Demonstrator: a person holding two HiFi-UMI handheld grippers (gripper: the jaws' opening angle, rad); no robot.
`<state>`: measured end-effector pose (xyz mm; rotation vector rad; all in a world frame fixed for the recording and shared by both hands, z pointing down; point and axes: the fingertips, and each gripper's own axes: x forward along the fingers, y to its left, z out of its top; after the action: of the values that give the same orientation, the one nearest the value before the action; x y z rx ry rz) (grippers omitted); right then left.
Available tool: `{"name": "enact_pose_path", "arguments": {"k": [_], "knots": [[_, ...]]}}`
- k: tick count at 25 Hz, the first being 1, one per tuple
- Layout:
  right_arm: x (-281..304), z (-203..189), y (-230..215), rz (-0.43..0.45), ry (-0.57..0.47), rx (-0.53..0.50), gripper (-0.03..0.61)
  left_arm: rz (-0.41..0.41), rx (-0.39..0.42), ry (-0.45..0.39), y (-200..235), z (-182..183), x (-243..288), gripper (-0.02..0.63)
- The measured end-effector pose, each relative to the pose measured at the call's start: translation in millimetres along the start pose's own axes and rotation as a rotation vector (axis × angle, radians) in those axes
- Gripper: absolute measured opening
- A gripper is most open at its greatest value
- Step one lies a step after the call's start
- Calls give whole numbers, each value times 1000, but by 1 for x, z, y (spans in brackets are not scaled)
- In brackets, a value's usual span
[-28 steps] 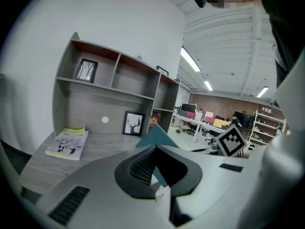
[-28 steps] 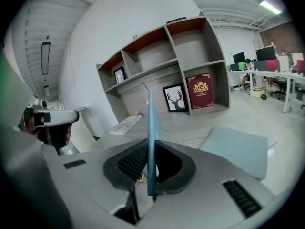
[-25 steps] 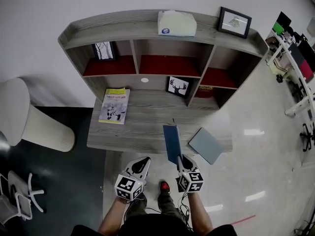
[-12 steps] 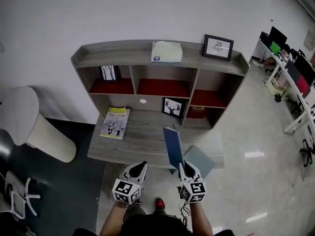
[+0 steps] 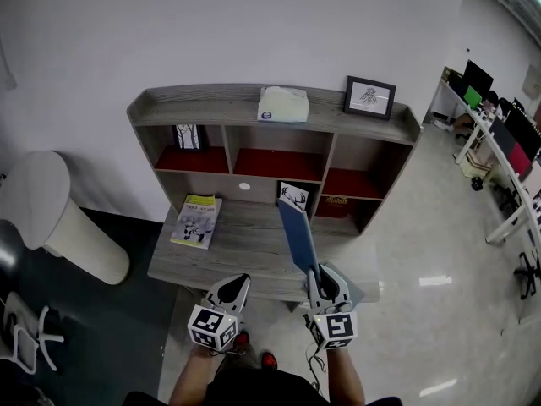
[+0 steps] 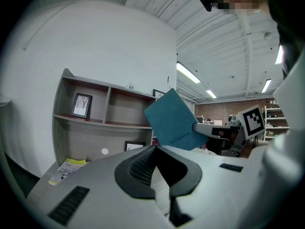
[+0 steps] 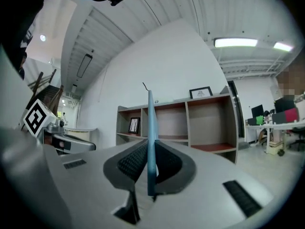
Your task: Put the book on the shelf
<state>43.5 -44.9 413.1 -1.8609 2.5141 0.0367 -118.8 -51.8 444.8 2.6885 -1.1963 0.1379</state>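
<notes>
Your right gripper [image 5: 318,276], fingers clamped on the blue book [image 5: 297,233] by its lower edge, book standing past the fingertips, shelf [image 5: 254,106] beyond them, your left gripper [image 5: 240,280] alongside, fingers closed together.

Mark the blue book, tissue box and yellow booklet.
blue book [image 5: 297,233], head view, middle of its cover
tissue box [image 5: 282,105], head view, its top
yellow booklet [image 5: 196,221], head view, cover centre

An open-plan office: white benches [image 7: 283,125] carrying monitors [image 5: 478,74] line the right side, strip lights [image 6: 189,73] run along a high ceiling [image 6: 228,42], the pale floor [image 5: 423,227] shines, and a grey wooden shelf unit [image 5: 254,106] stands against a plain wall [image 5: 211,32].
</notes>
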Motion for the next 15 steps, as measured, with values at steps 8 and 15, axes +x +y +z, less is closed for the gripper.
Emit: {"name": "enact_pose_path", "arguments": {"k": [8,15], "knots": [[58,46,-11,-31,-73,-178,60,0,14,-23,45,22,38,3],[112,69,-21,-61,-37,-493,61,-35,8,-17,82,40,79,3]]}}
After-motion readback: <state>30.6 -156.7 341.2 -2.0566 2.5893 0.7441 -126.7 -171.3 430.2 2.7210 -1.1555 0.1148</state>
